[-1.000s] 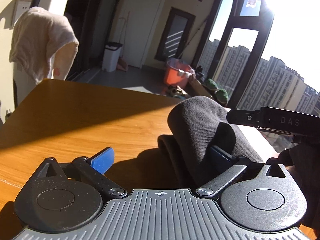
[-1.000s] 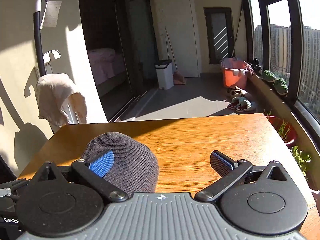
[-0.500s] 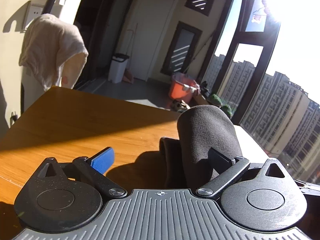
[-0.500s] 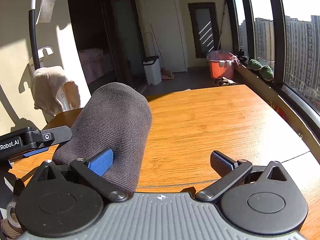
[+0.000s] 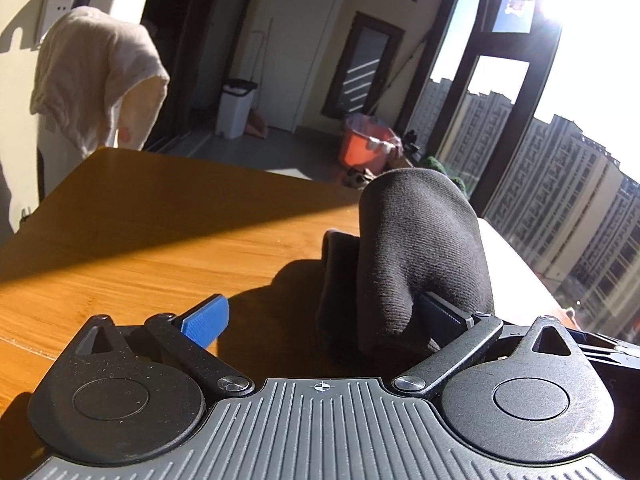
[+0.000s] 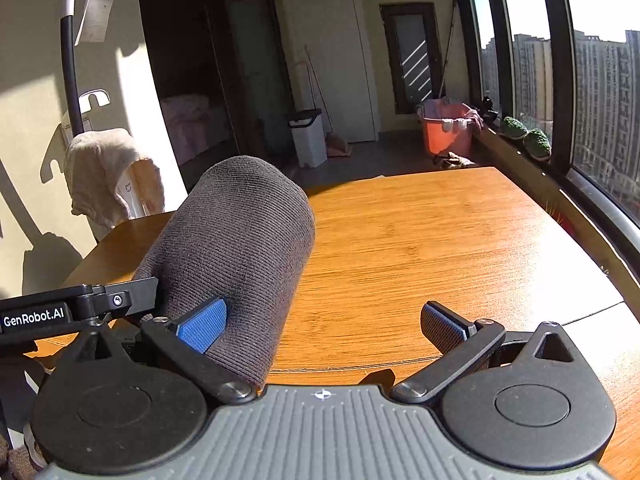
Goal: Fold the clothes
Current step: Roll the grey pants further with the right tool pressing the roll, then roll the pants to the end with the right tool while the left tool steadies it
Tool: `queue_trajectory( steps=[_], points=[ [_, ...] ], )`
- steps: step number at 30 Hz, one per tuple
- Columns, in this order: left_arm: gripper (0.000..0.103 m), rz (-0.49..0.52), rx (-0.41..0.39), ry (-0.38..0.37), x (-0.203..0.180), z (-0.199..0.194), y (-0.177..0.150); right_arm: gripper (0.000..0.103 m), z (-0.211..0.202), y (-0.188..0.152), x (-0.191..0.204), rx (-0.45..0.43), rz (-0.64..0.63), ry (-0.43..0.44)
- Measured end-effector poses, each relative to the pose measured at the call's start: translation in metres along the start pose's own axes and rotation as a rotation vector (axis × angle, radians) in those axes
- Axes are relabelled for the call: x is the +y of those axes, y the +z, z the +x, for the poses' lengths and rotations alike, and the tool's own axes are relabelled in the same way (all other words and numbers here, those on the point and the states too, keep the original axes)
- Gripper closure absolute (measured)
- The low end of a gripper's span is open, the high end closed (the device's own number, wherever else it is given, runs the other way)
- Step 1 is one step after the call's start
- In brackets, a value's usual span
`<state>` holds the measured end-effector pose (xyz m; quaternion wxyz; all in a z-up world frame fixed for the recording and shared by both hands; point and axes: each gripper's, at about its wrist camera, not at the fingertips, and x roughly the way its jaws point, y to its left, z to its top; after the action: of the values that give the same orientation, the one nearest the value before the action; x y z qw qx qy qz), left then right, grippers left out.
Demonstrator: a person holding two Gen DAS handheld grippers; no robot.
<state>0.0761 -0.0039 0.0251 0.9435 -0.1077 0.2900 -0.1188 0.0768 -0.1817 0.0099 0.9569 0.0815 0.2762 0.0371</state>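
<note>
1. A dark grey knit garment (image 5: 420, 248) drapes in a rounded hump over the right-hand finger of the left gripper (image 5: 324, 320), its lower folds hanging down to the wooden worktop (image 5: 160, 248).
2. In the right wrist view the same garment (image 6: 240, 248) covers the left-hand finger of the right gripper (image 6: 324, 328), bulging up and forward of the blue pad.
3. Both grippers stand spread wide; each has the cloth over one finger only, with the opposite finger bare and apart from the fabric, so neither pinches it.
4. The left gripper's arm, marked GenRobot.AI, shows at the left edge of the right wrist view, just beside the garment.
5. Beyond the worktop, a cream towel (image 5: 96, 80) hangs over a stand, and a white bin (image 6: 308, 136) and an orange bucket (image 6: 444, 132) sit on the floor.
</note>
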Motion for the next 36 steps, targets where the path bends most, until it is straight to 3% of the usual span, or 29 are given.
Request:
queue_trajectory(
  steps=[31,36],
  points=[
    [0.000,-0.030,0.013,-0.023,0.005,0.002,0.001,0.000,0.001,-0.001,-0.010,0.014,0.049,0.042],
    [0.000,-0.037,0.015,-0.023,0.005,0.001,0.001,0.000,-0.014,0.006,-0.024,-0.050,0.057,0.093]
  ],
)
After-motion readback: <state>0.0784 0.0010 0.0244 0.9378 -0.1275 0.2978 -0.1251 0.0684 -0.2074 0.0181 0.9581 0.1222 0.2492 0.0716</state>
